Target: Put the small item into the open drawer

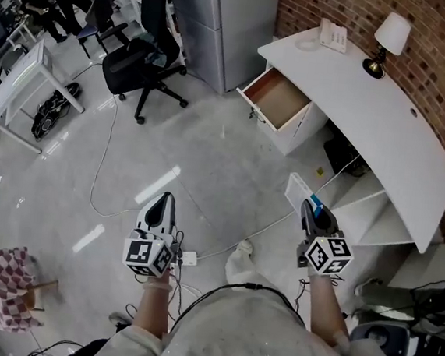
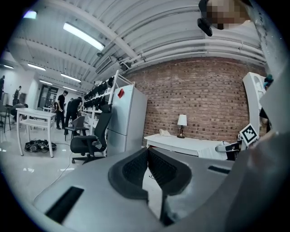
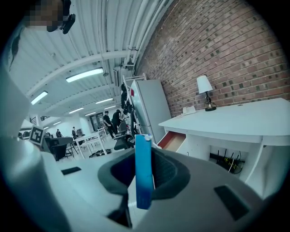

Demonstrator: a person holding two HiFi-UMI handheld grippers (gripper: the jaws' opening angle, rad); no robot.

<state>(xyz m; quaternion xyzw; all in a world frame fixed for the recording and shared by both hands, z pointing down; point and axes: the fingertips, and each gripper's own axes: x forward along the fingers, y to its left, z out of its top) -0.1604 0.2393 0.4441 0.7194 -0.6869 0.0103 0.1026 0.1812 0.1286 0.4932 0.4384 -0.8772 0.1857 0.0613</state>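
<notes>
The small blue item (image 3: 143,167) is held upright between the jaws of the right tongs (image 3: 145,156), which are closed on it. It is carried well apart from the open drawer (image 1: 281,99), so the pickup is judged done, with the carry and the drop left. The left tongs (image 2: 147,163) are pressed together with nothing between them. The drawer is pulled out from the end of the white desk (image 1: 385,118), and its inside looks bare. Open floor (image 1: 209,156) lies between, crossed by a cable (image 1: 103,162); an office chair (image 1: 139,67) stands left of the path. The drawer's front rim and the desk edge above it would have to be cleared.
</notes>
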